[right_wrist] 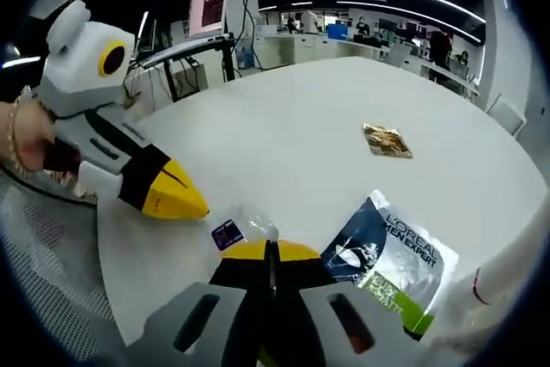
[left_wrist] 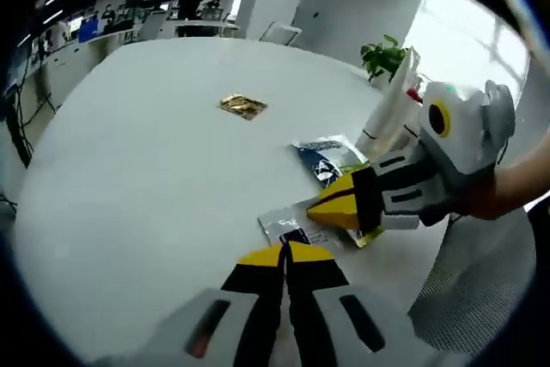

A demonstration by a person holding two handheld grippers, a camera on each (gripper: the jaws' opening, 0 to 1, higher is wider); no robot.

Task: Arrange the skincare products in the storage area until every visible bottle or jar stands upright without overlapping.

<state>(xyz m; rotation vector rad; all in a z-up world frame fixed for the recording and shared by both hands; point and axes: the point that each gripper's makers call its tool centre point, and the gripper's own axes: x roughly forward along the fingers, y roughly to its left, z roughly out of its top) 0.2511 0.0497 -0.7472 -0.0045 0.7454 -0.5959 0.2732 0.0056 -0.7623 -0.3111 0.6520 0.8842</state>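
Little looked done: around the round white table (left_wrist: 129,169), a small gold foil sachet (left_wrist: 243,107) lay flat far out, a silver-and-blue L'Oréal pouch (right_wrist: 391,259) nearer, flat.

The left gripper (left_wrist: 285,257) had its jaws together, empty. The right gripper (right_wrist: 270,253) seemed pinched on a small clear sachet (right_wrist: 241,228).

The left gripper view alone showed a white tube (left_wrist: 391,109) upright beyond the pouch.
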